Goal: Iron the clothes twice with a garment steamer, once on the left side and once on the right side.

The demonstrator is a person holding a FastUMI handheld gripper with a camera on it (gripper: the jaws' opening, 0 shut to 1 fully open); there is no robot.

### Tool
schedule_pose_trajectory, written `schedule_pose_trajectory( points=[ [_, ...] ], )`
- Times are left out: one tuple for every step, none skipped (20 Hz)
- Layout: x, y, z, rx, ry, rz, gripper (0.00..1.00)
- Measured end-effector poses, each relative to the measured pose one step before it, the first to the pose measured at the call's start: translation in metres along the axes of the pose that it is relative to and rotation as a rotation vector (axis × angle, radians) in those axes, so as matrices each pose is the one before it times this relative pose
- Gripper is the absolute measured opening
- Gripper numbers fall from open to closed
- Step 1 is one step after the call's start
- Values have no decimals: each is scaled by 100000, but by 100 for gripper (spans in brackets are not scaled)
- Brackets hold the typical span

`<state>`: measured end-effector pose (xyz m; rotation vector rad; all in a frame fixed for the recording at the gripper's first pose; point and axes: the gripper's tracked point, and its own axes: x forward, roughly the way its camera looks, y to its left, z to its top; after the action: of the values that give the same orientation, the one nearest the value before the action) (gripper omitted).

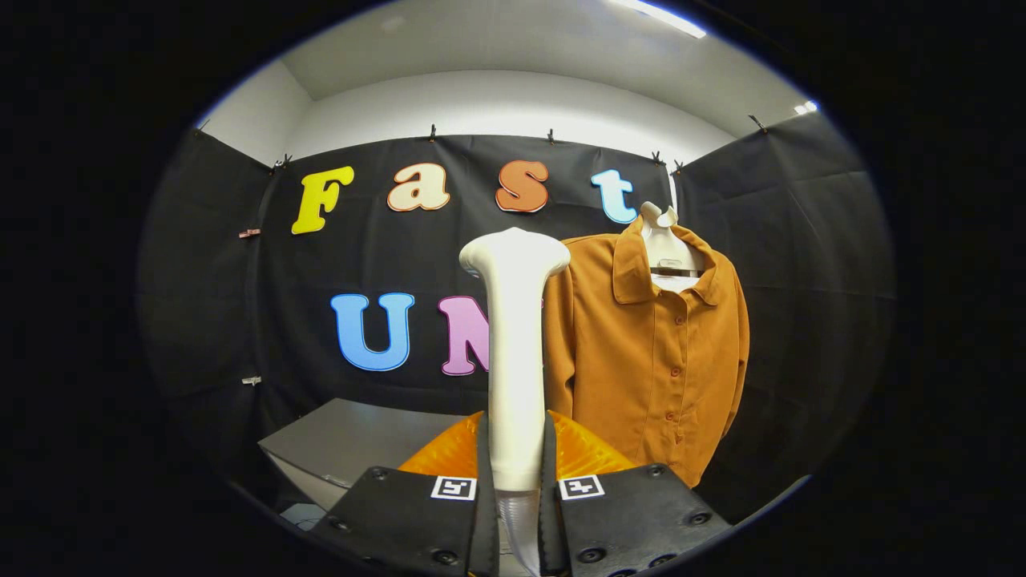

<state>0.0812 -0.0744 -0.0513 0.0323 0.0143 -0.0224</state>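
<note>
The gripper had both fingers clamped on the white garment steamer, held upright just left of the brown shirt on its hanger.

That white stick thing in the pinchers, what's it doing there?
It is a white handheld garment steamer, and the gripper is shut on its handle, holding it upright. Beyond the fingers, an orange-brown button-up shirt hangs on a white hanger against the black cloth wall. The steamer head is beside the shirt's sleeve, not clearly touching it. A grey table stands below.
</note>
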Motion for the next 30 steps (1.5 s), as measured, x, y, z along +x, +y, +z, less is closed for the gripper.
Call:
schedule_pose_trajectory(
  points=[
    [-30, -38, -66, 79, 123, 56, 23],
    [-56, 0, -53, 100, 31, -13, 23],
    [1, -20, -78, -39, 35, -99, 23],
    [20, -64, -24, -57, 109, -80, 23],
    [-23, 12, -53, 76, 176, 17, 23],
    [-3, 19, -55, 152, 136, 148, 23],
    [28, 111, -80, 278, 227, 208, 23],
    [-83, 56, -62, 186, 208, 329, 23],
    [4, 37, -86, -37, 223, 261, 23],
    [-89, 58, -78, -141, 121, 46, 23],
    [5, 47, -48, -131, 8, -13, 23],
    [-106, -2, 25, -149, -1, 60, 23],
    [-76, 2, 10, -113, -57, 156, 23],
    [-57, 20, 1, -114, -45, 143, 23],
    [18, 56, 1, -160, -77, 73, 23],
    [-64, -70, 34, -192, -98, -131, 23],
    [9, -84, 29, 22, -138, -164, 23],
    [4, -140, 106, 144, -110, -178, 23],
    [62, -45, -31, 167, -37, -113, 23],
    [-16, -110, 103, 408, -344, -134, 23],
    [-60, -77, -59, 196, -91, -260, 23],
    [-22, -186, 28, 59, -367, -380, 23],
    [150, -134, -46, -36, -47, -441, 23],
    [55, -140, -21, 82, 144, -280, 23],
    [37, 29, -61, 550, 221, 27, 23],
    [-113, 18, 4, 652, 59, 228, 23],
    [95, 56, -47, 32, 207, 139, 23],
    [-23, -33, -111, -241, -24, -115, 23],
    [126, 12, -38, -300, 163, -93, 23],
    [36, -11, 0, -88, -110, -29, 23]
  ],
)
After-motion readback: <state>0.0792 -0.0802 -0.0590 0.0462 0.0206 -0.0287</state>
